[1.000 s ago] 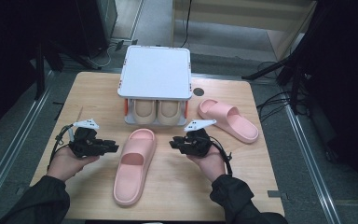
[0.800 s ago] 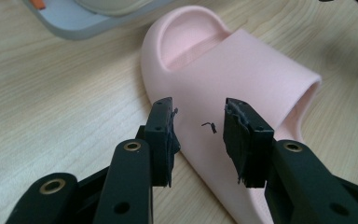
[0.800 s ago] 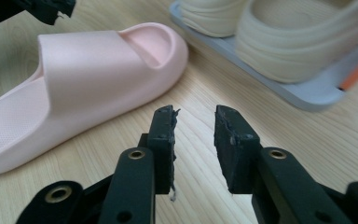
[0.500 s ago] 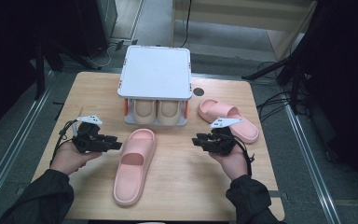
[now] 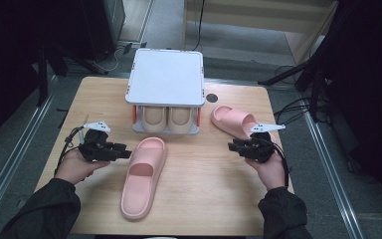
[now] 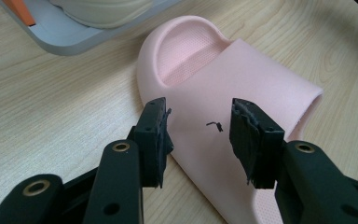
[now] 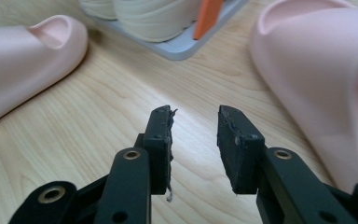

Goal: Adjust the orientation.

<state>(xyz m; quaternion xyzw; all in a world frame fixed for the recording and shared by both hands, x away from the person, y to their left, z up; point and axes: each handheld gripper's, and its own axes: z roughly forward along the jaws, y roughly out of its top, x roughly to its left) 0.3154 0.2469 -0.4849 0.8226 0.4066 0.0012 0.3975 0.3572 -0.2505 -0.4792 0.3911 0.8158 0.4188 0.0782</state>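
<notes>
A pink slipper [image 5: 144, 177] lies lengthwise in the middle of the table, toe toward the rack. My left gripper [image 5: 125, 153] sits just left of it, pointing at its strap. In the left gripper view the open jaws [image 6: 198, 123] frame the slipper's upper [image 6: 242, 84] without touching it. They have just been opening, with nothing between them. A second pink slipper [image 5: 234, 119] lies at the right. My right gripper [image 5: 232, 146] hovers beside it, pointing left. Its jaws [image 7: 195, 126] are open over bare wood and have also been opening, with that slipper [image 7: 326, 70] at their right.
A grey two-level shoe rack [image 5: 166, 77] stands at the table's back centre, a pair of cream slippers [image 5: 166, 117] on its lower tray [image 7: 186, 46] between orange posts [image 7: 207, 14]. A dark round hole [image 5: 212, 98] sits beside it. Table edges drop to the floor on both sides.
My right gripper has travelled right, away from the middle slipper and over beside the right-hand slipper. The left hand has stayed about where it was. Neither slipper has moved.
</notes>
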